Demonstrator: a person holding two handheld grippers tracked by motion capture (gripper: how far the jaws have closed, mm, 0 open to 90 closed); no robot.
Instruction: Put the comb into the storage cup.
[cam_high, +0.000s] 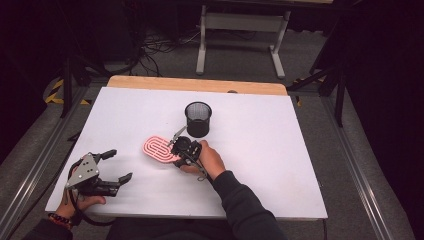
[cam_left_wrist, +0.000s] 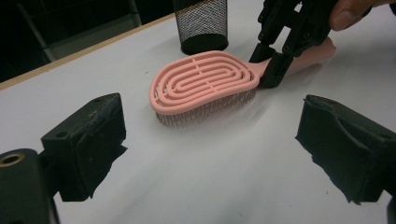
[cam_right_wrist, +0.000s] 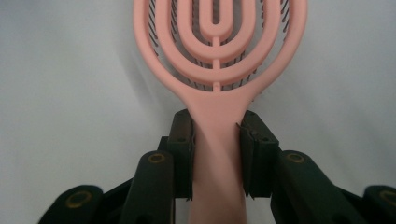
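Clamped on the narrow handle, the right gripper (cam_right_wrist: 215, 154) holds the light, stiff pink hairbrush (cam_right_wrist: 219, 51), while the left gripper (cam_high: 114, 165) gapes idle.

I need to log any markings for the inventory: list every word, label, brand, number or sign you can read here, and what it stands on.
None can be read. The pink plastic vented hairbrush, the black wire-mesh cup, the white table top and both grippers, left and right, carry no legible text.

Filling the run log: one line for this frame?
right gripper: shut on pink hairbrush handle | brush: bristles down on table | left gripper: open, idle
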